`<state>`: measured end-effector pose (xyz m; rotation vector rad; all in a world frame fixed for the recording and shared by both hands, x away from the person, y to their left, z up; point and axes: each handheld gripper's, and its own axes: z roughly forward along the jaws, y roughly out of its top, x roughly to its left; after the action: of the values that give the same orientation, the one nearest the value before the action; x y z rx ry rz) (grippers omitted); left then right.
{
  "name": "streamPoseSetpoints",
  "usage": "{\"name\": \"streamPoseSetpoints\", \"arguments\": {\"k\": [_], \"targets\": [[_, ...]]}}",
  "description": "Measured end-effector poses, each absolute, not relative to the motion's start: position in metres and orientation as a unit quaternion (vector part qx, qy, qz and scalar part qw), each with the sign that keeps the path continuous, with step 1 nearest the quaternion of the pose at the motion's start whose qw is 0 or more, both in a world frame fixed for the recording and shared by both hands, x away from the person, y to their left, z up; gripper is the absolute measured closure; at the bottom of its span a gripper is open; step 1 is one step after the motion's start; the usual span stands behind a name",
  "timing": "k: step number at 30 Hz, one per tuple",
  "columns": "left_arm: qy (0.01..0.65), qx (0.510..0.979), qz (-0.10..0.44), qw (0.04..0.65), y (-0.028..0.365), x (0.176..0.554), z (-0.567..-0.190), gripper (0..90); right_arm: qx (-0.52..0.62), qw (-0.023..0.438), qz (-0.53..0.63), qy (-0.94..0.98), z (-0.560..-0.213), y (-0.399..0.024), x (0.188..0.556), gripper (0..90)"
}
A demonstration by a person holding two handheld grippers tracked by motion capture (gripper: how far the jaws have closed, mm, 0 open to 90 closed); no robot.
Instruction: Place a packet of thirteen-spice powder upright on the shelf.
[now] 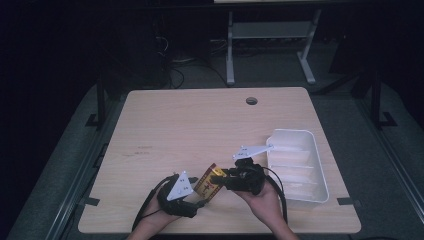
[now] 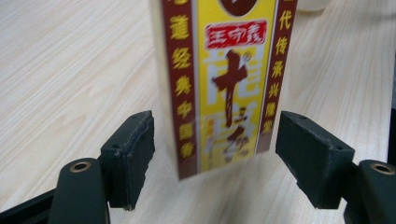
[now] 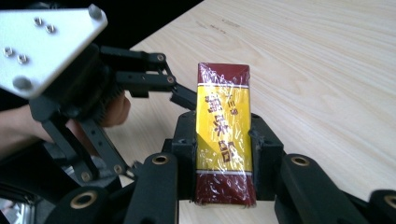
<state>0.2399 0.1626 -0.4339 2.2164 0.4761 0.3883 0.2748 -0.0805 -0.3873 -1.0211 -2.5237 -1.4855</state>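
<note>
I am clamping the box in my right gripper above the table, near its 6 o'clock edge. My left gripper is gaping around the box's end, untouched. A handover seems underway; next, the left should be squeezing squarely before the right lets go.

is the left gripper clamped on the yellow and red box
No, in the left gripper view the left gripper has its jaws open, a gap on each side of the box.

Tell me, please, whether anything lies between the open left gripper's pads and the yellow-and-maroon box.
Nothing visible does. In the left gripper view the box sits between the open left gripper's pads with only bare gaps on both sides. The right gripper grips its other end.
</note>
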Motion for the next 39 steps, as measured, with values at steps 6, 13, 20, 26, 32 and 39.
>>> {"name": "streamPoseSetpoints", "arguments": {"k": [6, 13, 20, 26, 32, 39], "targets": [[0.202, 0.873, 0.145, 0.419, 0.171, 0.243, -0.432, 27.4, -0.312, 0.011, -0.462, -0.83, -0.38, -0.084, 0.279, 68.6], [0.218, 0.867, 0.137, 0.427, 0.181, 0.247, -0.432, 26.5, -0.294, 0.012, -0.448, -0.844, -0.376, -0.089, 0.285, 68.6], [0.235, 0.86, 0.124, 0.436, 0.191, 0.252, -0.433, 25.6, -0.278, 0.008, -0.433, -0.858, -0.369, -0.095, 0.29, 68.6], [0.243, 0.857, 0.124, 0.437, 0.199, 0.255, -0.433, 25.3, -0.263, 0.005, -0.426, -0.866, -0.36, -0.102, 0.294, 68.5], [0.253, 0.853, 0.121, 0.441, 0.205, 0.258, -0.433, 25.0, -0.244, -0.004, -0.416, -0.876, -0.351, -0.106, 0.298, 68.5], [0.263, 0.849, 0.118, 0.444, 0.211, 0.261, -0.433, 24.9, -0.221, -0.008, -0.406, -0.887, -0.339, -0.114, 0.303, 68.5]]}}
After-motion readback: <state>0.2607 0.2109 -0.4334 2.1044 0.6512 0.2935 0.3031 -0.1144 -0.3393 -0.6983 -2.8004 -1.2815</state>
